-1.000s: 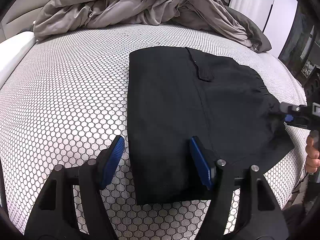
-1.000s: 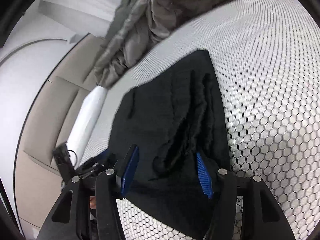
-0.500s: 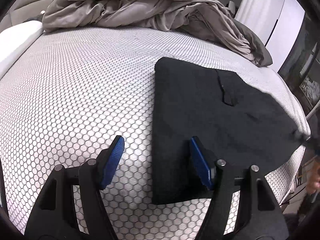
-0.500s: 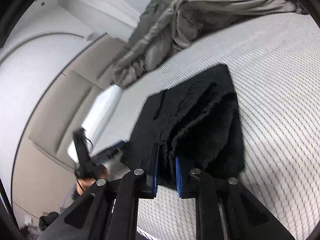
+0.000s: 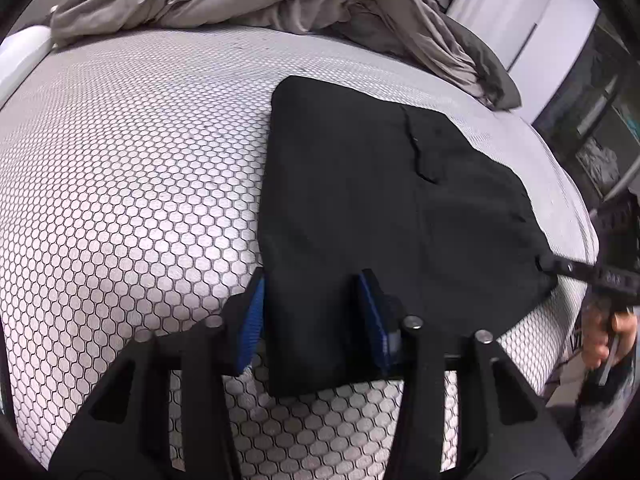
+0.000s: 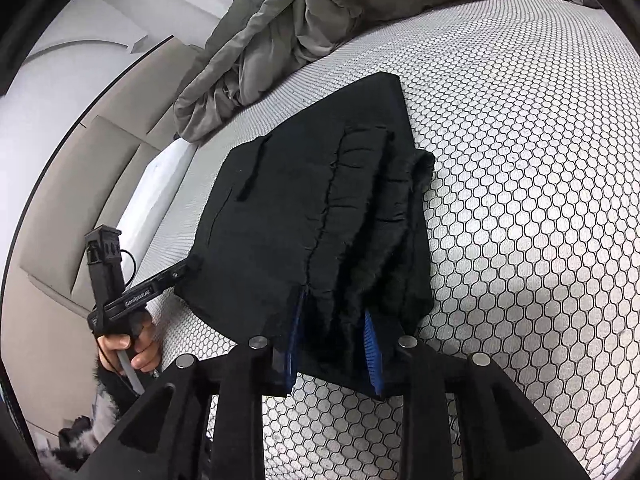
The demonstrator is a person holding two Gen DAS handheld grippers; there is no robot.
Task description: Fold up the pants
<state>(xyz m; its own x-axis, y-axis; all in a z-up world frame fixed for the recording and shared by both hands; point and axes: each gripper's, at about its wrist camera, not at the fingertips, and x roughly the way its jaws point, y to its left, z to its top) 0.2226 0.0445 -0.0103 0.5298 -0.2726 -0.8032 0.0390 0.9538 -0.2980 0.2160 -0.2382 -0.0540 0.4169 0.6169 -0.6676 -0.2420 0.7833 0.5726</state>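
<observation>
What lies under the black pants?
The pants lie folded on the honeycomb-patterned mattress, which shows on every side of them. The patch directly beneath is covered, so anything else under the cloth cannot be seen.

We see even, soft indoor light with faint shadows. The black pants [image 5: 380,200] swallow detail, folds barely readable. Fisheye bending curves the bed [image 5: 120,160] toward dark vignetted corners, and the right edge of the left view blurs.
</observation>
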